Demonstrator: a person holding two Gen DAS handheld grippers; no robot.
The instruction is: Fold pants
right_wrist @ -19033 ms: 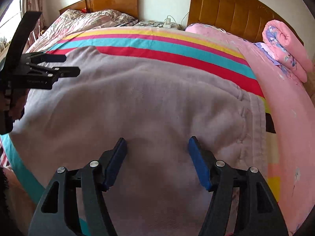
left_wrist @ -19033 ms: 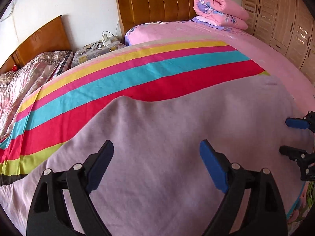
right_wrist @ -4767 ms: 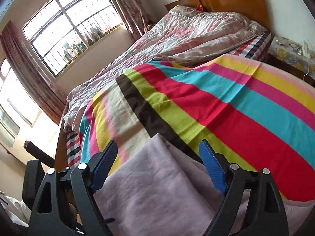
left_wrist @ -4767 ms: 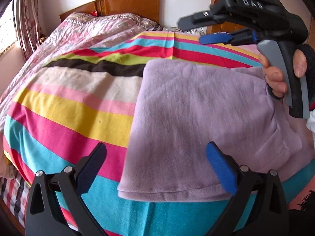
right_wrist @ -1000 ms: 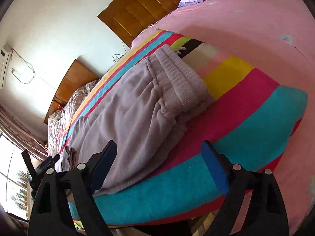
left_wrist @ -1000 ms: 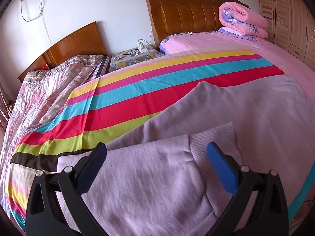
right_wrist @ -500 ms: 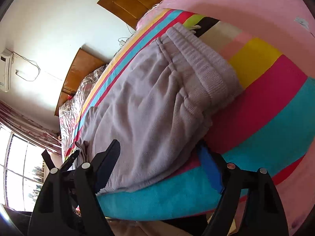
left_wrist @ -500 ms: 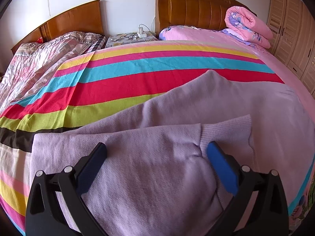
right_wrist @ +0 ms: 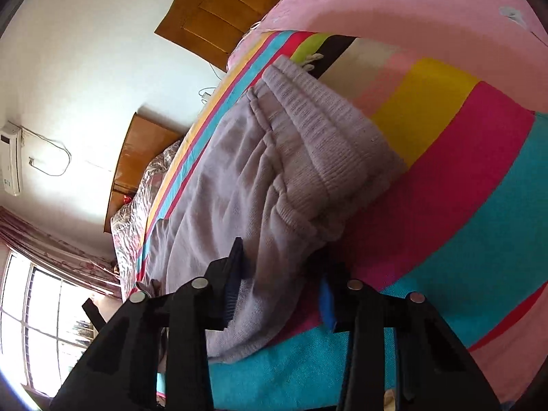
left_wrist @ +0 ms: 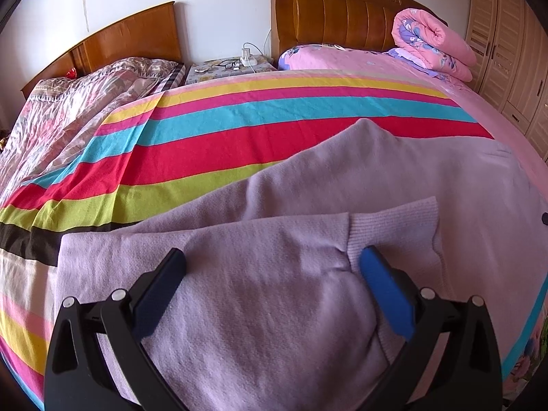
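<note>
1. Whereas half a second earlier the right gripper (right_wrist: pixel 279 286) had its jaws spread wide beside the near edge of the lilac knit pants (right_wrist: pixel 246 171), they had now narrowed around that edge, just below the ribbed waistband (right_wrist: pixel 318 126). Fabric sat between them; I couldn't tell if the pinch was fully tight.
2. Left gripper (left_wrist: pixel 272 262) barely changed: jaws released, wide apart, hovering low over the folded-back leg and its ribbed cuff (left_wrist: pixel 394 229), gripping nothing.
3. Compared with a second earlier, the left view had dropped closer to the cloth, so the cuff filled more of the frame.
4. My read: one fold was done (leg end laid back over the body of the pants), and the right side was taking hold for the next fold. Left likely needed to grab a matching edge.
5. Pants lay on the striped blanket (left_wrist: pixel 212 137) on the bed, near its front edge, waistband end to the right.
6. Surroundings: pink sheet (left_wrist: pixel 359 65) beyond the stripes, rolled pink quilt (left_wrist: pixel 431 44) by the wooden headboard (left_wrist: pixel 342 10), nightstand (left_wrist: pixel 229 68) with glasses and a charger, second bed (left_wrist: pixel 85 102) to the left, wardrobe (left_wrist: pixel 507 44) to the right.
7. Nothing lay on the pants or in the fold path. Risks: soft knit slipping from a shallow pinch, and the folded leg shifting when the waistband end lifts.
</note>
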